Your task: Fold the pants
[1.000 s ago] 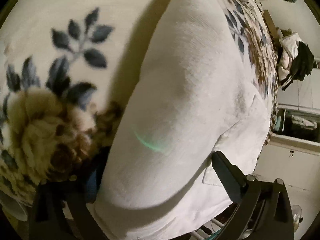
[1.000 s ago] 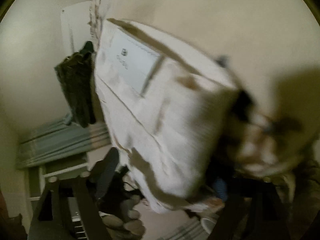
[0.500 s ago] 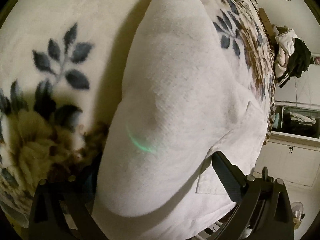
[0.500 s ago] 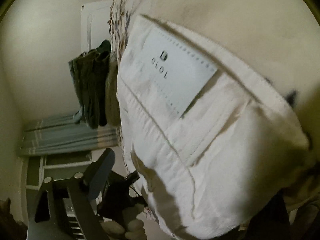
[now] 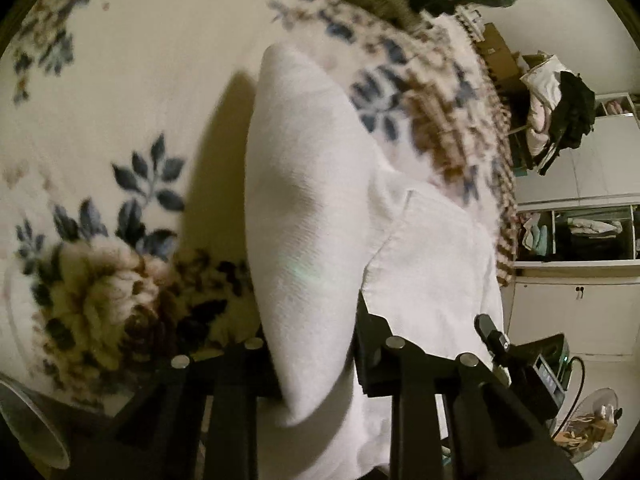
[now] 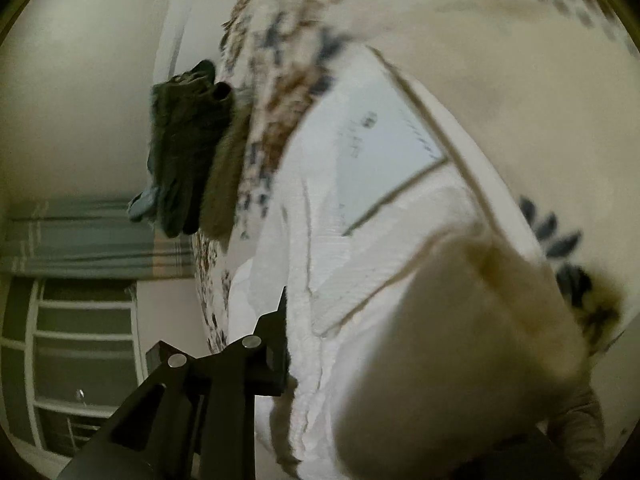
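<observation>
White pants lie folded on a floral blanket, pocket side up, with a pale label on the back pocket. My left gripper is closing its jaws on a thick fold of the pants, and the cloth is pinched between the two black fingers. In the right wrist view the pants bulge up close to the lens. My right gripper is closing on their edge too. Only its left finger shows; the cloth hides the other one.
The floral blanket covers the bed. Dark green garments hang at the bed's edge. White cupboards, a heap of clothes and a fan stand beyond it. A striped curtain hangs over a window.
Both grippers went from wide open to closed on the pants. Both have risen, so the blanket looks farther off and the held cloth lifts toward the cameras.
</observation>
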The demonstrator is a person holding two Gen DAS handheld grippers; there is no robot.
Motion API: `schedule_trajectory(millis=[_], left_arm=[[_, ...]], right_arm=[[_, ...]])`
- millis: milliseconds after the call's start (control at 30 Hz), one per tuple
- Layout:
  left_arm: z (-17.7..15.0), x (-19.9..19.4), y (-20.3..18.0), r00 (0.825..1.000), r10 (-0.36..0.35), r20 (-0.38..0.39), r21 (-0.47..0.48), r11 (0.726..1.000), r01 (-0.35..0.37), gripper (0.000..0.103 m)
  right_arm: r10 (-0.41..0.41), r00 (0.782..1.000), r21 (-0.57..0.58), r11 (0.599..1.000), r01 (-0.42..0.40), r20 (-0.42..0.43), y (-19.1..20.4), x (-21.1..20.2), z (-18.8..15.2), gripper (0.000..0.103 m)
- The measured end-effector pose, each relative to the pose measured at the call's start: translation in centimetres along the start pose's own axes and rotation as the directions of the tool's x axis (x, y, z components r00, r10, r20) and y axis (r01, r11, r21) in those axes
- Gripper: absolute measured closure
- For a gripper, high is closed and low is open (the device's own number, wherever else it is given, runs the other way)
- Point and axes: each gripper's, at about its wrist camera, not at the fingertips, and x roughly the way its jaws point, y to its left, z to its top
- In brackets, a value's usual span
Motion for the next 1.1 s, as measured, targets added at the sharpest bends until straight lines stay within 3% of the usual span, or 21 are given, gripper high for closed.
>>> schedule_trajectory(millis=[200, 333, 467, 600, 733, 867, 1000, 1100], left_arm=[[2.0, -7.2, -4.0, 0.998, -0.006, 0.062, 0.033, 0.999, 0.004, 0.082], [5.7, -12.1, -6.5, 0.992, -0.027, 0.121, 0.035, 0.999, 0.023, 0.082], [11.4, -16.4, -8.4, 0.98, -0.065, 0.187, 0.054, 0.997, 0.056, 0.082], [19.6, -19.3, -9.5, 0.965, -0.104, 0.243, 0.082, 0.993, 0.086, 0.083], [28.7, -20.2, -9.5, 0.951, -0.125, 0.281, 0.101, 0.99, 0.1, 0.083], [35.9, -18.7, -8.4, 0.952, -0.12, 0.282, 0.101, 0.99, 0.095, 0.082], [41.4, -15.6, -6.1, 0.963, -0.082, 0.255, 0.085, 0.994, 0.062, 0.082], [43.4, -13.5, -4.0, 0.972, -0.061, 0.226, 0.062, 0.997, 0.049, 0.082]], right_arm=[[0.006, 0.999, -0.107, 0.994, -0.01, -0.043, 8.2, -2.1, 2.0, 0.08], [0.033, 0.998, -0.154, 0.987, -0.04, -0.047, 15.4, -2.1, 4.1, 0.08], [0.077, 0.997, -0.19, 0.979, -0.078, -0.014, 23.1, -0.5, 7.9, 0.08], [0.11, 0.994, -0.231, 0.968, -0.101, 0.026, 29.9, 2.9, 12.3, 0.08], [0.137, 0.989, -0.252, 0.96, -0.119, 0.054, 35.8, 8.2, 17.4, 0.08], [0.14, 0.988, -0.25, 0.961, -0.12, 0.066, 38.9, 15.1, 22.6, 0.08], [0.101, 0.994, -0.237, 0.968, -0.087, 0.048, 38.9, 21.2, 25.9, 0.08], [0.054, 0.998, -0.213, 0.976, -0.046, 0.032, 37.4, 24.3, 26.9, 0.08]])
